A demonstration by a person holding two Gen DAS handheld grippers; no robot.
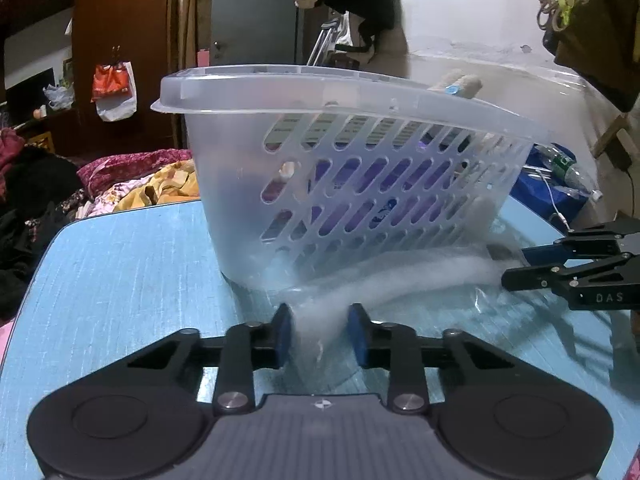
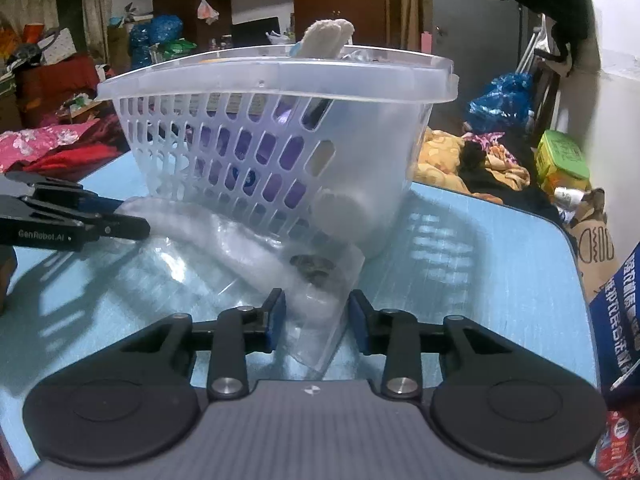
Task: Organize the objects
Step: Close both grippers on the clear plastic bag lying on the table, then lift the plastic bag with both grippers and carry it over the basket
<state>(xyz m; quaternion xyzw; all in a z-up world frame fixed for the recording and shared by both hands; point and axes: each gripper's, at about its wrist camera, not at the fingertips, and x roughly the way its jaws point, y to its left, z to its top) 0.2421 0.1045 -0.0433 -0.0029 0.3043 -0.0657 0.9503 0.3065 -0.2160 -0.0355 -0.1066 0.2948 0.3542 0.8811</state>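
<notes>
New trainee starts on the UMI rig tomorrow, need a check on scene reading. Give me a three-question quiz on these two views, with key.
1. True or false: the basket stands on the floor.
2. What lies between the jaws of the right gripper? A) a clear plastic bag; B) a glass bottle; C) a red cloth.
3. Fill in: the top of the table is coloured ____.

Key: 1 false, it stands on the table. 2 A. 3 blue.
</notes>
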